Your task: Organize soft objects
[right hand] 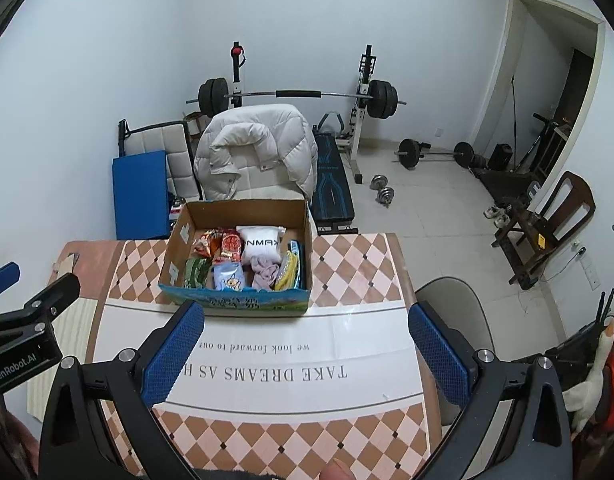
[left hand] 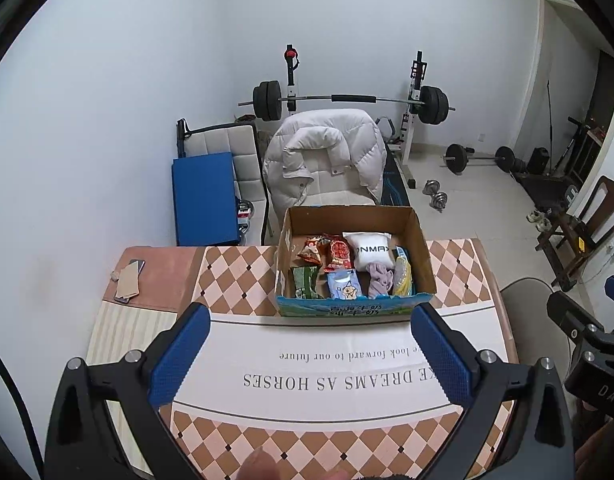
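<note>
jaws wide, cardboard box [left hand: 421, 256] packed with soft packets

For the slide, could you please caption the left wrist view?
Open left hand-held gripper hovers over the tablecloth, facing a cardboard box packed with snack packets and soft items.

Matt cardboard box [left hand: 421, 256], glossy wrappers [left hand: 341, 252]

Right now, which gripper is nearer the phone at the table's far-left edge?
Left. The left gripper hangs open nearer the phone, which lies ahead-left of it; the right gripper, also open, sits farther right.
</note>
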`<state>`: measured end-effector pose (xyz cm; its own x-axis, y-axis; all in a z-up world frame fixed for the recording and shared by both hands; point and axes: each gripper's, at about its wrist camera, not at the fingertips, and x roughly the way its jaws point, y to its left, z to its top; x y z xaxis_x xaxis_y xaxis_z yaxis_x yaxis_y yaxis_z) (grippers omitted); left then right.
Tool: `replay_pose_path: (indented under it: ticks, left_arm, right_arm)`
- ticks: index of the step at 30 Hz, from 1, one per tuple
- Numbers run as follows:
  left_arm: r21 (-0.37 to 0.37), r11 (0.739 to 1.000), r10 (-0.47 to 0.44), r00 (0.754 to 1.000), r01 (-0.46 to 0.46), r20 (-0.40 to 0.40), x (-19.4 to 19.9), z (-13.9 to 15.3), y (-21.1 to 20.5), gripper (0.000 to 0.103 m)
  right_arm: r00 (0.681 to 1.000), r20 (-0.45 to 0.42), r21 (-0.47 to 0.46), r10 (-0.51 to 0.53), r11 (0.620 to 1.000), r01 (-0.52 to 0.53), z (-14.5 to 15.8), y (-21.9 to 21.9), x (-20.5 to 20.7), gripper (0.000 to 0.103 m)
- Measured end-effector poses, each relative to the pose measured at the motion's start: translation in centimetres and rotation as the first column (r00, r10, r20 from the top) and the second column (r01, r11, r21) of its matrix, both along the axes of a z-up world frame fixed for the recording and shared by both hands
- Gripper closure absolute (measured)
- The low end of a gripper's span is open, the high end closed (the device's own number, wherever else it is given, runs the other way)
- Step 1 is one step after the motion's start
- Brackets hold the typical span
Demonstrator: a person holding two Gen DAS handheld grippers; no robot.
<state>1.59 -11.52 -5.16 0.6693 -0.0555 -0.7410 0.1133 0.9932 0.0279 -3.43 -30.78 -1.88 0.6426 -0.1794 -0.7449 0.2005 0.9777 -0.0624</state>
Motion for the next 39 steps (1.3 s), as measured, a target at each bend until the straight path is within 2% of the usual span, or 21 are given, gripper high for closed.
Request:
replay_pose_path:
  ticks: [7,16,22,39]
  left_arm:
    - [-0.005,1.0,0.006,1.0,-0.006,0.025,0.2,0.7,0.2,0.0]
    - [0.018,1.0,-0.012,1.0,0.012,0.017,0.3,0.7,-0.5,0.0]
    - [-0.006,1.0,-0.009,1.0,0.009,-0.002,0.5,0.5,-0.5,0.0]
    - [0.004,1.0,0.002,1.0,-0.002,-0.001,0.9,0.4,-0.2,0.0]
  right_arm:
    - [1.0,0.024,-0.007,-0.003,1.0,0.003,0.8,-0.4,0.6,0.0]
    - [1.0,0.027,-0.014,-0.002,1.0,0.002,1.0,-0.6,1.1,0.0]
    - [1.0,0.03,-0.019,0.0,1.0,0.0,1.0,-0.6,1.3,0.0]
    - [0.999,0.026,-0.02,0.019,1.0,-0.019,1.0,-0.3,1.9,0.0]
